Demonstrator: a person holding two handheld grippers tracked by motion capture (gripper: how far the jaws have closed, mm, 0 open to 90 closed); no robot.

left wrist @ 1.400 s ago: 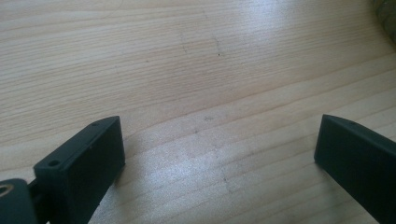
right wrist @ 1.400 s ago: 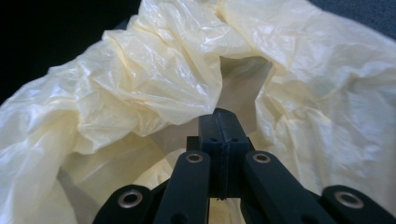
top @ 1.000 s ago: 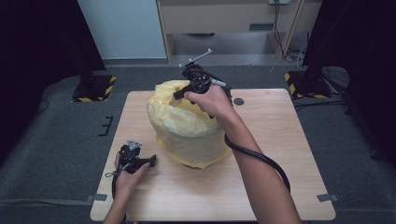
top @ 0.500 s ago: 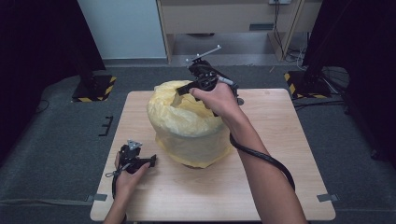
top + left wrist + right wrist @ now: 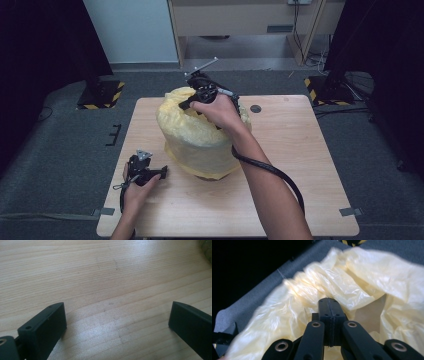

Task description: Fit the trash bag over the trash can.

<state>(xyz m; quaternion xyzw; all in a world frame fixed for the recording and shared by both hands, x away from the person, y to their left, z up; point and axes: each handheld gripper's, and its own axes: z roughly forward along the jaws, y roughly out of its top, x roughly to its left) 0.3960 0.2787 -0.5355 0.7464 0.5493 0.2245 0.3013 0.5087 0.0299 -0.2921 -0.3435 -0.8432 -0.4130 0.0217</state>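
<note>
Wooden table [image 5: 300,165] seen from above, with a yellow plastic bag [image 5: 197,135] draped over a bulky rounded object standing near the middle of the far half. The right gripper [image 5: 186,104] is held at the top of the bag, at its far left rim; the right hand [image 5: 217,107] is laid over the bag's crown, and the forearm is stretched diagonally from the near right edge, its black cable [image 5: 272,172] trailed alongside. In the right gripper view, the jaws are seen pressed flat together, with crumpled yellow film [image 5: 352,272] bunched just ahead of them; whether any film is pinched between them cannot be told. The left gripper [image 5: 162,172] is kept low over the near left part of the table, well apart from the bag, gripped by the left hand [image 5: 137,187]. In the left gripper view, its jaws are spread wide over bare wood [image 5: 107,290], nothing being held between them.
</note>
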